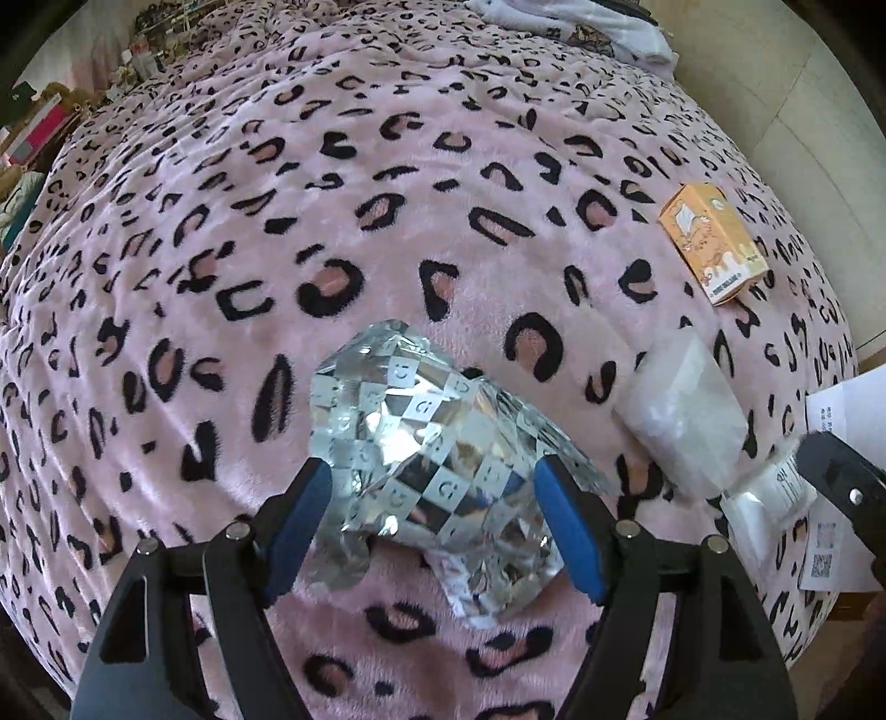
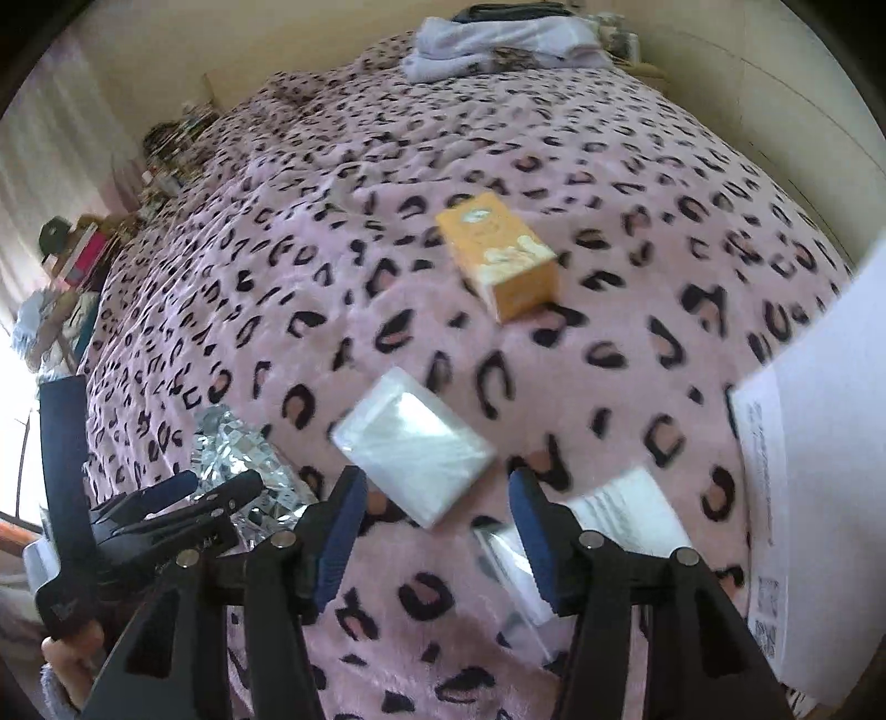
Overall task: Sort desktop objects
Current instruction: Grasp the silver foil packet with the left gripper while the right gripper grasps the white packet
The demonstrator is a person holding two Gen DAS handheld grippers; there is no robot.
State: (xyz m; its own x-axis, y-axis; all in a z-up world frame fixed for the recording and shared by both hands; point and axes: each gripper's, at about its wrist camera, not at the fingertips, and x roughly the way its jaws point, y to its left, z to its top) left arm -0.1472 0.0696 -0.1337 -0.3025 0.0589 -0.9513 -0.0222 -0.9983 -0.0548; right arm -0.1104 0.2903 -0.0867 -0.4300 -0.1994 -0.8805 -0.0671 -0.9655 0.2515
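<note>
Two grippers work over a pink leopard-print blanket (image 1: 387,183) where several small things lie. The left gripper (image 1: 432,498) has its blue pads spread wide on either side of a crinkled silver foil bag (image 1: 426,443) printed with a check of little smiley squares. The bag sits right between the fingers, but whether the pads actually press on it cannot be told; it rests on the blanket. Just to the right of that gripper lies a clear packet (image 1: 684,410) of something white, and nearer still on that side a small white sachet (image 1: 769,498) with print on it. Ahead and to the right, well apart, sits an orange box (image 1: 714,243). A white sheet (image 1: 841,487) with QR codes lies at the far right edge.

The right gripper (image 2: 437,526) is also wide open and holds nothing. The clear packet (image 2: 415,443) lies just ahead of it, between the fingertips' line and slightly left. The sachet (image 2: 631,515) sits close beside its right finger, partly behind it. The orange box (image 2: 501,257) stands farther ahead. The foil bag (image 2: 243,465) and the left gripper (image 2: 183,504) show off to its left. The white sheet (image 2: 803,471) lies to its right. Folded pale cloth (image 2: 498,44) sits at the blanket's far end.
</note>
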